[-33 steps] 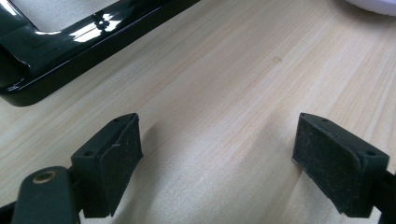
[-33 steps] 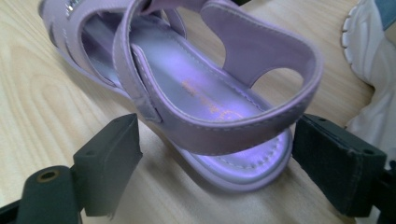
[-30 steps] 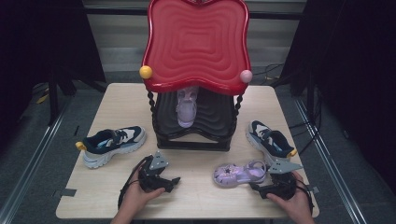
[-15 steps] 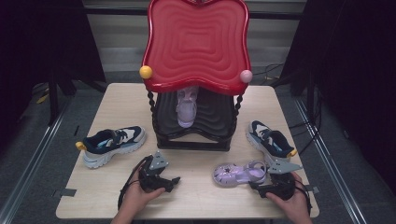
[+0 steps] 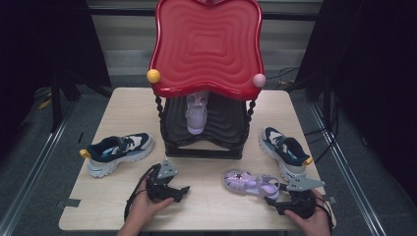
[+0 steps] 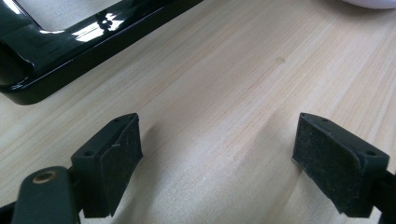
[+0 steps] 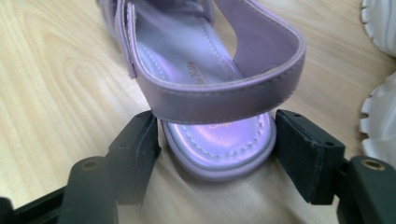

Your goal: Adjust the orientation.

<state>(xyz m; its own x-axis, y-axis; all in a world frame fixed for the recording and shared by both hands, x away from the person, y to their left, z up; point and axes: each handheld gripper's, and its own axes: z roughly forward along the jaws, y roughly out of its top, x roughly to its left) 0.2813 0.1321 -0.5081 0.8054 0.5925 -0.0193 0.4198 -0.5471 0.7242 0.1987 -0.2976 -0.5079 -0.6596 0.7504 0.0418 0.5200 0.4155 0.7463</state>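
In the high view, the right gripper (image 5: 273, 200) lies low on the table (image 5: 216, 214) at the person's near right, its jaws pointing at the heel end of a purple sandal (image 5: 251, 182) that lies flat just ahead of it, toe away from the tool. Beyond that gripper and to its right sits a dark blue sneaker (image 5: 285, 150), close to the sandal but apart from it. The left gripper (image 5: 179, 191) rests on bare wood well to the left of the right one, held by the left hand (image 5: 142, 210), with a second blue sneaker (image 5: 117, 153) farther off to its left and a black and red shoe rack (image 5: 206, 98) standing ahead of both tools, a pale purple shoe (image 5: 196, 114) on its lower shelf. In the left gripper view, the jaws stand wide apart over plain wood with nothing between them, and the glossy black base of the rack (image 6: 88, 42) runs across ahead and to the left. In the right gripper view, the sandal's heel (image 7: 219, 149) sits squarely between the two jaws, the heel strap arching just above them; the jaws have just been closing, the left pad (image 7: 140, 154) meets the sole's edge while the right pad (image 7: 299, 154) sits right at the other edge, contact there unclear, and white sneaker soles (image 7: 380, 121) show off to the right.
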